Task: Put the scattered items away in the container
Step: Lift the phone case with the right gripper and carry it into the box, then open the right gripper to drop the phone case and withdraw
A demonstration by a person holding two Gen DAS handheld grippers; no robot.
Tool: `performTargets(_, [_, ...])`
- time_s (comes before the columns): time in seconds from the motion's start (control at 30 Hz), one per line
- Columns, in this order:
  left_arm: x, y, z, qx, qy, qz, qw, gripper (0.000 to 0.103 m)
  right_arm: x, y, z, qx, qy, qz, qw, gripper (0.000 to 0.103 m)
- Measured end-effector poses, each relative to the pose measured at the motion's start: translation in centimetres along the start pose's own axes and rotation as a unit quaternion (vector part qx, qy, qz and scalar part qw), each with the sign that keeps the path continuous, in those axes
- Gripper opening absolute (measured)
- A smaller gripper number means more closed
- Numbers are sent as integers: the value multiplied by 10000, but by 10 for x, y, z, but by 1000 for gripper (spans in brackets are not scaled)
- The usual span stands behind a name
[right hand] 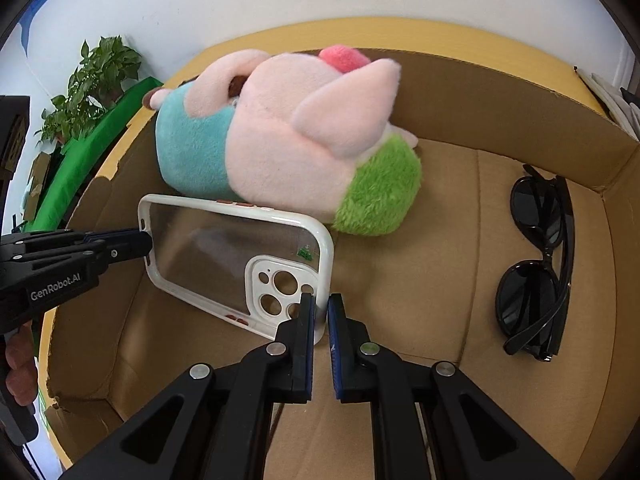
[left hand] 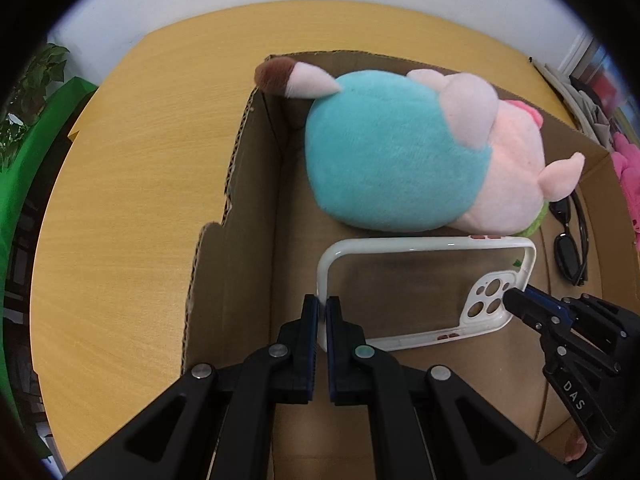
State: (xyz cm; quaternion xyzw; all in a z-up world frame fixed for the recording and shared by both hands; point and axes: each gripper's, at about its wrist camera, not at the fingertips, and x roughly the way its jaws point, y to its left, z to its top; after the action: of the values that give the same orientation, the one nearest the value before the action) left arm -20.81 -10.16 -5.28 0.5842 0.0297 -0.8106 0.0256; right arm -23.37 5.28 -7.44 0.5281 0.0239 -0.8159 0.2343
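I am holding the case (left hand: 424, 292) inside the box (left hand: 256, 184), near the plush (left hand: 400, 160): left gripper (left hand: 322, 308) and right gripper (right hand: 320, 312) are each clamping an end rim. Next, I judge, both let go.

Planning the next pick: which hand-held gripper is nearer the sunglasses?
Right. The right hand-held gripper pinches the phone case at its camera end, the end toward the sunglasses. The left hand-held gripper pinches the opposite end, farther away.
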Motion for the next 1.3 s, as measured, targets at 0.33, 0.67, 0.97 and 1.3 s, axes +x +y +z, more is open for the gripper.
performTargets(0.33, [0,4,-4,7,120,88,9999,3,0,0,0,100,222,66,9997,8])
performTargets(0.67, [-5,12,-7,-44,57,-34,10000,4,3,-4,-5,174,399,47,9990,12])
performTargets(0.97, [-35,9,-11,30,-462,-70,9989,28,-32,0,-12,13,-205,97,9997,81])
performTargets(1.3, [-131,34,-64,38,-1941,-162,9808,65,-111,16,-67,-448,-1006,-349,9933,100])
